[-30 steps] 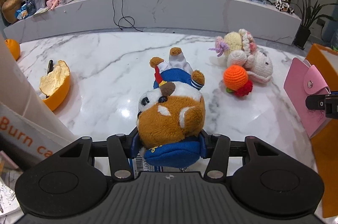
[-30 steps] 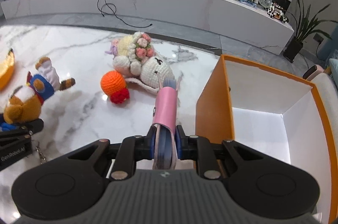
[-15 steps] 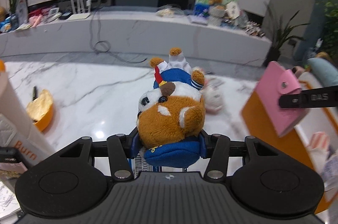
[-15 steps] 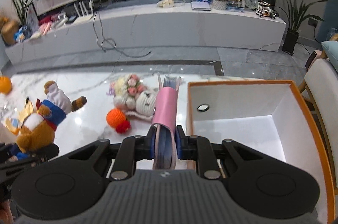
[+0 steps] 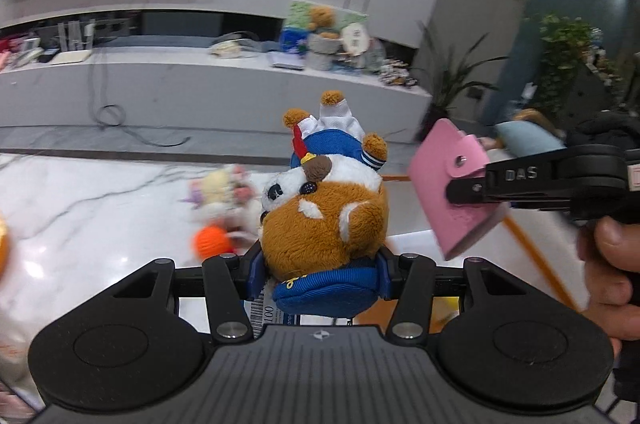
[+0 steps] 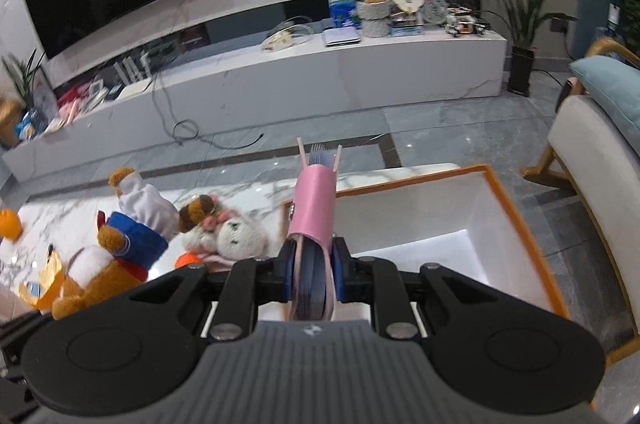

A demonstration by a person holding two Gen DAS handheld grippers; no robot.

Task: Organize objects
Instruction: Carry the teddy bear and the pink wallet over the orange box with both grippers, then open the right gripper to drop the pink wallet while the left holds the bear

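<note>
My left gripper (image 5: 318, 270) is shut on a brown plush dog (image 5: 324, 216) in a blue and white outfit, held in the air above the marble table (image 5: 100, 208). The plush also shows at the left of the right wrist view (image 6: 116, 256). My right gripper (image 6: 312, 270) is shut on a pink card wallet (image 6: 314, 208), held above the near-left edge of the orange box (image 6: 516, 220) with a white inside. The wallet and right gripper also show in the left wrist view (image 5: 452, 184).
A crocheted white and cream plush (image 6: 232, 238) and an orange crocheted ball (image 5: 212, 242) lie on the table left of the box. An orange-rimmed bowl (image 6: 44, 280) sits at far left. A cream chair (image 6: 592, 160) stands right of the box.
Both grippers have risen and swung right toward the orange box, each still holding its object. The table items now sit lower and further left in view.
</note>
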